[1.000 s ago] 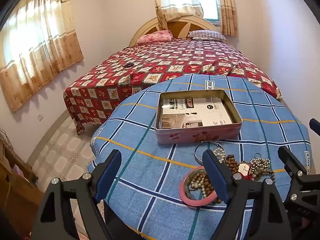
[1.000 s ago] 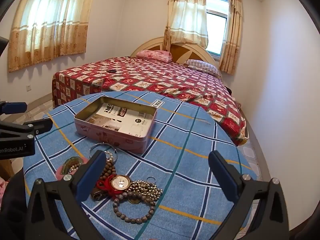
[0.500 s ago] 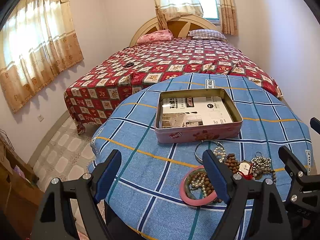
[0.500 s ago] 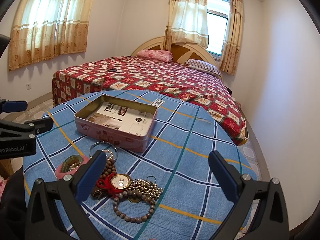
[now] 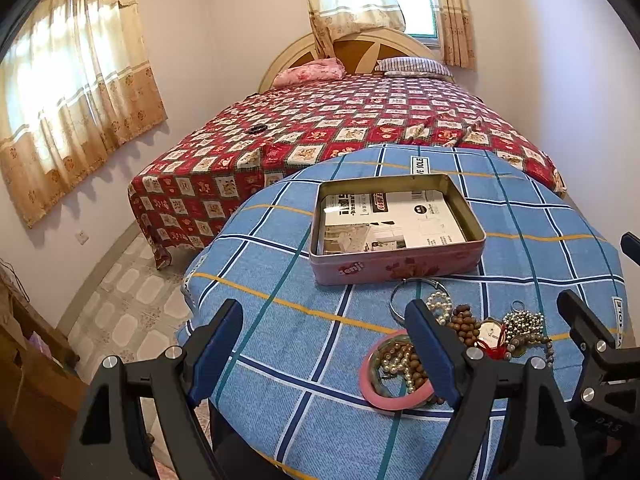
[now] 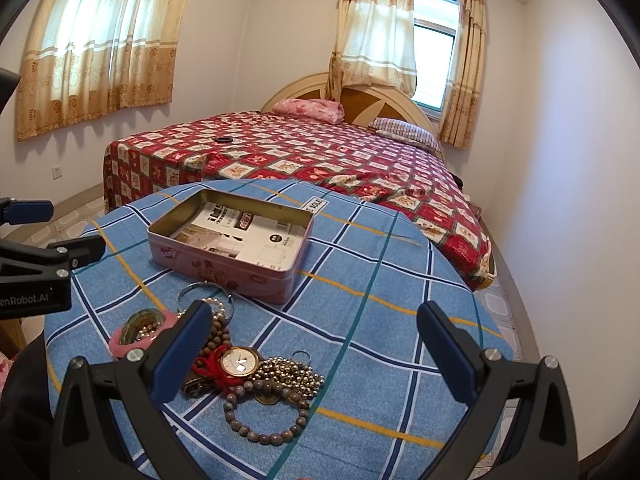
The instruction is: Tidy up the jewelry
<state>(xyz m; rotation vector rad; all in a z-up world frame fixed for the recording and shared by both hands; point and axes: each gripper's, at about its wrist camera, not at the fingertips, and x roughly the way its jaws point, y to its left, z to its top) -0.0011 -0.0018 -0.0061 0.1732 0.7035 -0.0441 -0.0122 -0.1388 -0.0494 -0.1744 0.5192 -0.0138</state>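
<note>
Still | both jaws wide apart, empty | tin [image 5: 396, 268] & jewelry pile [image 6: 256, 372] unmoved

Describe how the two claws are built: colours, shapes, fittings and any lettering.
Both the left claw and the right claw have black angular plastic arms, silver screw heads at the joints, and long flat blue pads. White lettering on the left claw's body, seen from the right wrist, reads "enRobot.AI", cut off at the edge.

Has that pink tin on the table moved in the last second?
No. The pink tin sits on the same blue squares of the tablecloth, unchanged in both views.
</note>
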